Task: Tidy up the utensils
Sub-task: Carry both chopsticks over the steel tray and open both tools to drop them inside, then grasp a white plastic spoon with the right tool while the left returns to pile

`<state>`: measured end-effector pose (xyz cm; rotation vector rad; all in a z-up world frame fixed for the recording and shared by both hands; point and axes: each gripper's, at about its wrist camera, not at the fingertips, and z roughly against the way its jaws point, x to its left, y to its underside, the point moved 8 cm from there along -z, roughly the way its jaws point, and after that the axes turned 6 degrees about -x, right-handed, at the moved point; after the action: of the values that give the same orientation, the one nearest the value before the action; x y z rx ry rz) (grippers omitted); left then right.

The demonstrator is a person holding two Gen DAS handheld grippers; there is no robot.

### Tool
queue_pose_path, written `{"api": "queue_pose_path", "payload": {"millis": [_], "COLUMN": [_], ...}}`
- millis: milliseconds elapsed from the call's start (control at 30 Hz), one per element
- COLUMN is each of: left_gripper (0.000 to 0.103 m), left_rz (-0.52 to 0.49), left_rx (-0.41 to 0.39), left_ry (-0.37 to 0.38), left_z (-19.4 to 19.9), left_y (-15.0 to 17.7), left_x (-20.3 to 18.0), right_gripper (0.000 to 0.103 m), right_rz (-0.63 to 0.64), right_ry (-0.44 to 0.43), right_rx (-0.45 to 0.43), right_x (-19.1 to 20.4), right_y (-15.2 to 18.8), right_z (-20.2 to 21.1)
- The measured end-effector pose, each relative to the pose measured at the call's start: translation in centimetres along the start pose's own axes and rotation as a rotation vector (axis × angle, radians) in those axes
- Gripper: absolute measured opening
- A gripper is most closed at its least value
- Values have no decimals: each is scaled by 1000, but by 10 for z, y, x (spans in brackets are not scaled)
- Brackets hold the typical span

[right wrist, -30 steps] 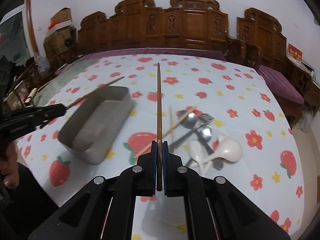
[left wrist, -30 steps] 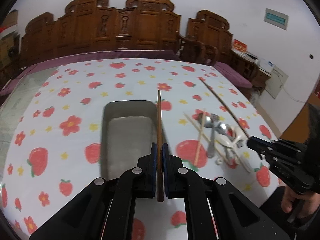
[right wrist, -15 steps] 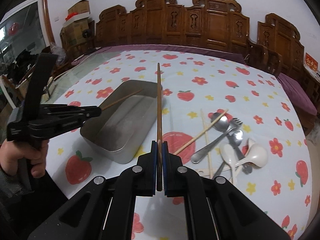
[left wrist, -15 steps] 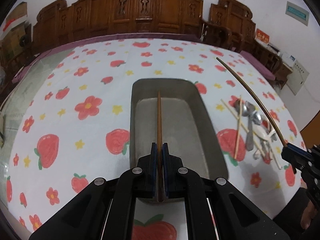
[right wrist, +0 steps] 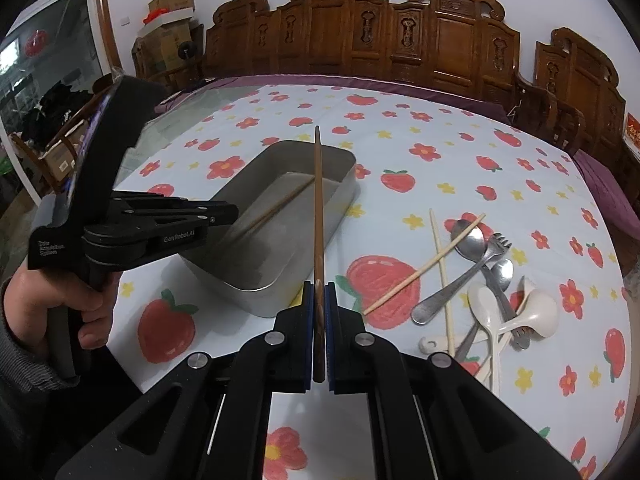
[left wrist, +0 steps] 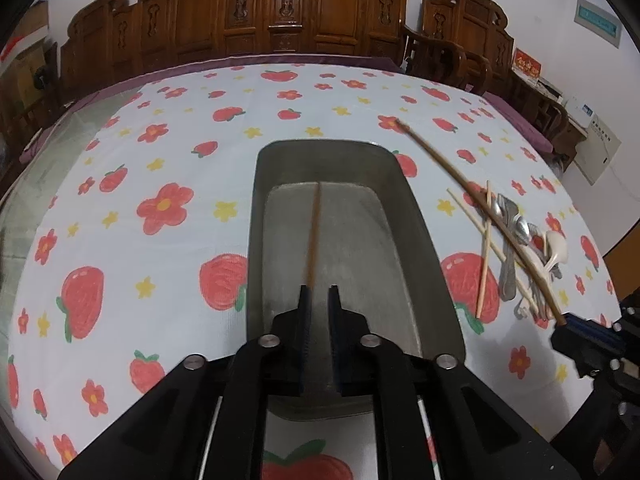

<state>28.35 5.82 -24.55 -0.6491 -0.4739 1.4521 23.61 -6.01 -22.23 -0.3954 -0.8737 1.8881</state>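
Observation:
A grey metal tray point(left wrist: 404, 200) point(right wrist: 340, 156) lies on the strawberry tablecloth. My left gripper point(left wrist: 319, 292) point(right wrist: 230, 212) hovers over the tray's near end with its jaws parted; a dark wooden chopstick point(left wrist: 314, 226) point(right wrist: 276, 204) slopes from them down into the tray. My right gripper point(right wrist: 319, 292) point(left wrist: 576, 328) is shut on a second dark chopstick point(right wrist: 318, 208) point(left wrist: 472, 192), which points out over the tray's right side.
To the right of the tray lies a heap of utensils: two pale chopsticks point(right wrist: 436, 252), metal spoons and forks point(right wrist: 472, 256), white ceramic spoons point(right wrist: 532, 312). Carved wooden chairs point(right wrist: 400, 32) line the table's far edge.
My left gripper's jaws have parted and its chopstick has dropped into the tray. My right gripper has swung its chopstick left, over the tray.

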Motion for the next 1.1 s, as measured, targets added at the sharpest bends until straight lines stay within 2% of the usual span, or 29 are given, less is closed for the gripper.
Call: {"api": "queue_pose_path", "payload": {"millis": [67, 133, 233, 500, 600, 900, 1100], "left_gripper": [26, 27, 37, 70, 73, 73, 73], "left_rz": [5, 16, 30, 48, 61, 71, 68], "left_rx": [-18, -44, -76, -153, -168, -169, -168], "left_ry": [-1, -1, -13, -65, -69, -68, -70], "left_z": [6, 17, 29, 56, 61, 62, 62], "left_y": [-3, -9, -15, -28, -31, -32, -31], "left_x": [2, 8, 18, 48, 55, 62, 62], "right_gripper": [6, 6, 6, 6, 6, 6, 10], "right_rz": [-6, -16, -30, -87, -95, -120, -124], "right_ry": [-10, -23, -44, -74, -75, -75, -110], "right_rx": [7, 15, 25, 95, 117, 177, 158], "right_x": [3, 6, 14, 28, 33, 44, 49], "right_y": [-1, -3, -9, -18, -21, -24, -25], "right_z": [-3, -8, -16, -49, -60, -93, -98]}}
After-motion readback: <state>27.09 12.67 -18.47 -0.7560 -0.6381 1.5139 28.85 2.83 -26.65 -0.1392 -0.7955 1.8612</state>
